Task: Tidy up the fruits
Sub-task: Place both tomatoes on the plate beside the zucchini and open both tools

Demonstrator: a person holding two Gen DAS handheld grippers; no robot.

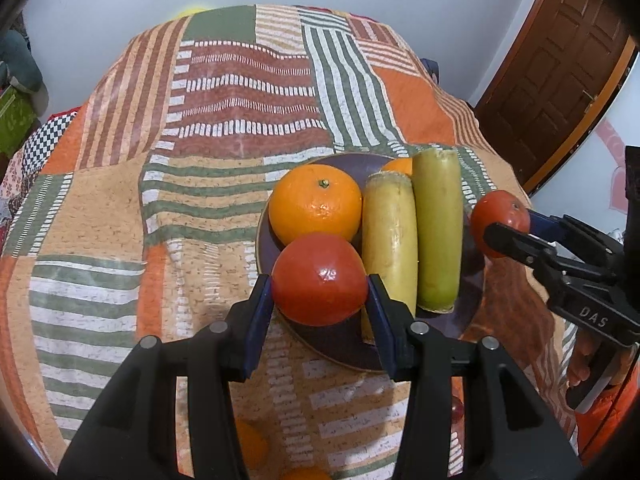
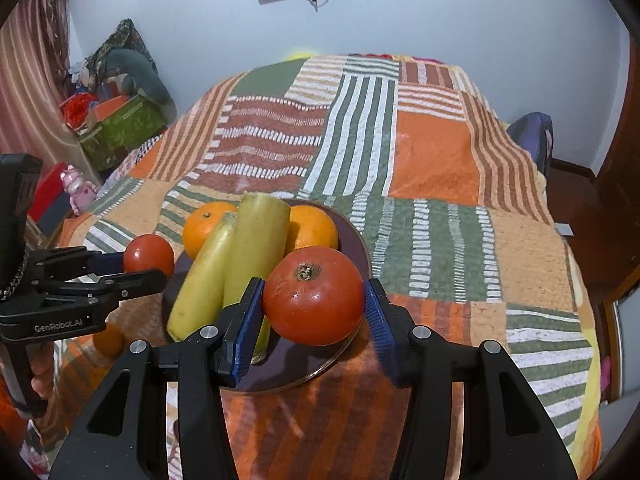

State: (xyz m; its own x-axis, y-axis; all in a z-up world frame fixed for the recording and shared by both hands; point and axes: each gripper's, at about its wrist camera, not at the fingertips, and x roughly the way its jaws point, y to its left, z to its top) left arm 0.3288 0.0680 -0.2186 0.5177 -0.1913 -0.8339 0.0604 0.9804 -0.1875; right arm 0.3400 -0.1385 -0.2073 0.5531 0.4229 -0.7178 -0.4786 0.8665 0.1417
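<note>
A dark round plate [image 1: 340, 350] [image 2: 352, 236] lies on the striped bedspread and holds two oranges [image 1: 315, 203] [image 2: 314, 227] and two yellow-green banana pieces [image 1: 437, 224] [image 2: 256, 240]. My left gripper [image 1: 320, 284] is shut on a red tomato [image 1: 320, 278] over the plate's near left edge; it also shows in the right wrist view [image 2: 149, 258]. My right gripper [image 2: 314, 300] is shut on a second red tomato [image 2: 314, 294] over the plate's near right rim; it also shows in the left wrist view [image 1: 500, 222].
The patterned bedspread [image 1: 224, 120] covers the whole bed. Another orange [image 1: 250, 446] lies on it below the left gripper. A green box and clutter [image 2: 120, 124] stand at the left, a wooden door [image 1: 560, 64] at the right.
</note>
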